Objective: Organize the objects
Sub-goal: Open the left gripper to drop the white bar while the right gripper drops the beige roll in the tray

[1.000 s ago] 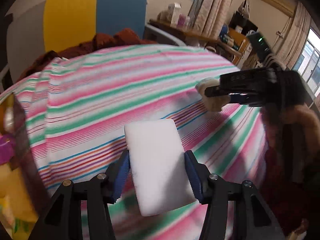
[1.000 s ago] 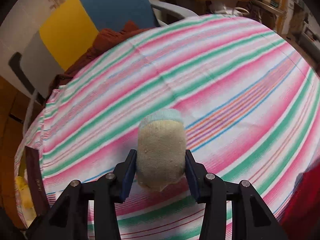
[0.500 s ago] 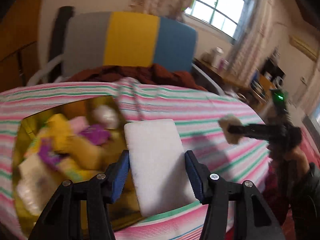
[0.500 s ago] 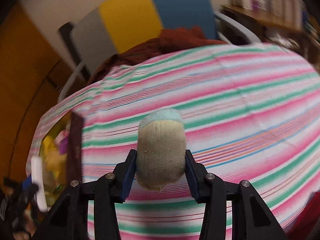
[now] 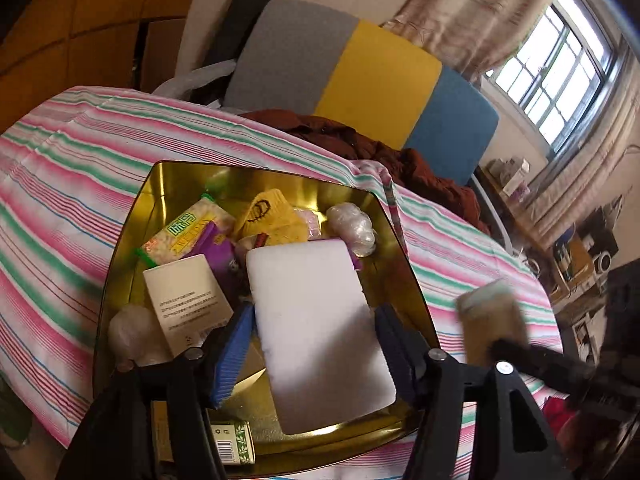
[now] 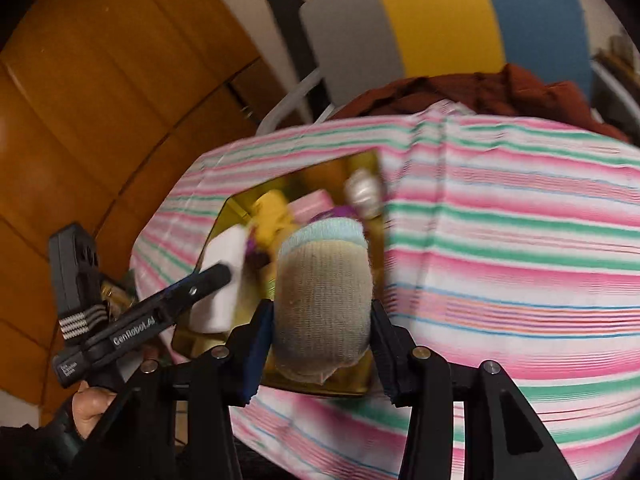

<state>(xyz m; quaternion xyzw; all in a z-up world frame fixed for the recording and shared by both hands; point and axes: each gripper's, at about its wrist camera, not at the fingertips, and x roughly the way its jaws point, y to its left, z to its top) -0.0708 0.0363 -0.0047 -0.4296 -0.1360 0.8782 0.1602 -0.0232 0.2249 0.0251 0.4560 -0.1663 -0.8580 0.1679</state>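
Left gripper (image 5: 316,344): black two-finger frame with blue pads (image 5: 234,350), jaws closed against the two long edges of a white sponge (image 5: 320,332), fingers pointing forward and downward; in the right wrist view it enters from the lower left, its handle held in a bare hand (image 6: 90,410) above a dark sleeve (image 6: 32,452). Right gripper (image 6: 322,340): the same black frame with blue pads, jaws clamped on both sides of a rolled beige sock (image 6: 324,300), held level just beside the left gripper on its right.
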